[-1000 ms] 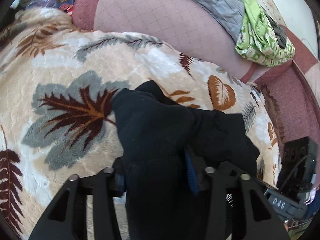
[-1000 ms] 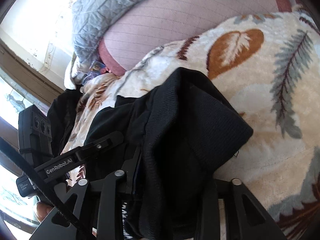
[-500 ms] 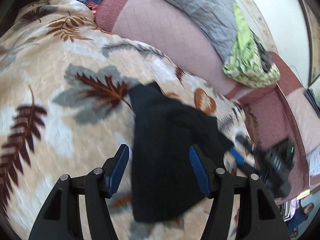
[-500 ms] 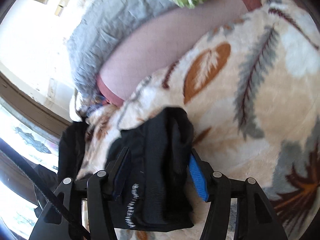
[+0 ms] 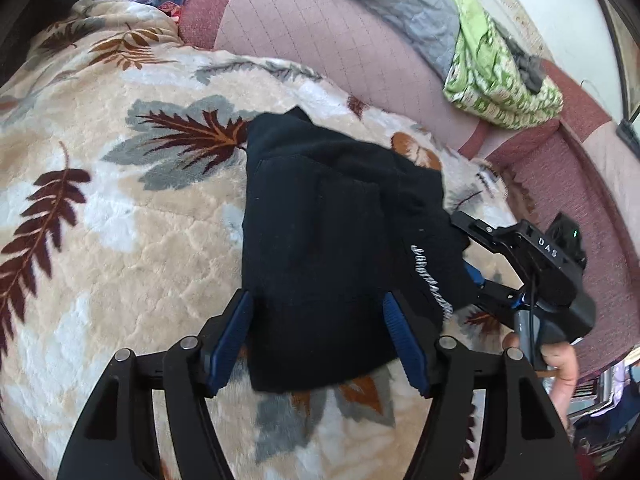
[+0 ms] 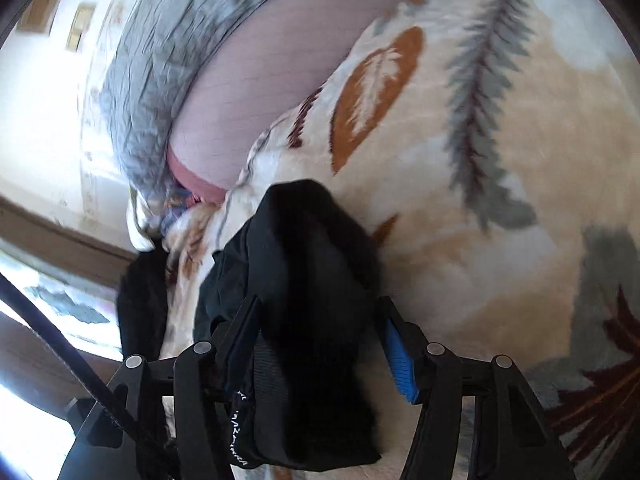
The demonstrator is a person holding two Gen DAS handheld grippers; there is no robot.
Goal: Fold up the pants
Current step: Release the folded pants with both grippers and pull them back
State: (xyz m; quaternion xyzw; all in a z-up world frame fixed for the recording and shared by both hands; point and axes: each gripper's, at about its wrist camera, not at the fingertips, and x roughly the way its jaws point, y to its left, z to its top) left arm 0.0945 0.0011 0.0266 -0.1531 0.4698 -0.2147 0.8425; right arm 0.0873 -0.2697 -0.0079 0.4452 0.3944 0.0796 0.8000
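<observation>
On the leaf-print blanket [image 5: 120, 240] the folded black pants [image 5: 320, 248] lie released between both spread grippers (left gripper [image 5: 320, 344] opening, right gripper [image 6: 320, 344] parted); the fold could be snagged and undone if a pad were dragged.

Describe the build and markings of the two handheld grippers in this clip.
Both are matte black linkage frames with silver pivot pins and ribbed blue pads. Seen from the left gripper, the right gripper has a black body lettered "DAS", a small green light and a thin black cable. A black strap crosses the right wrist view.
</observation>
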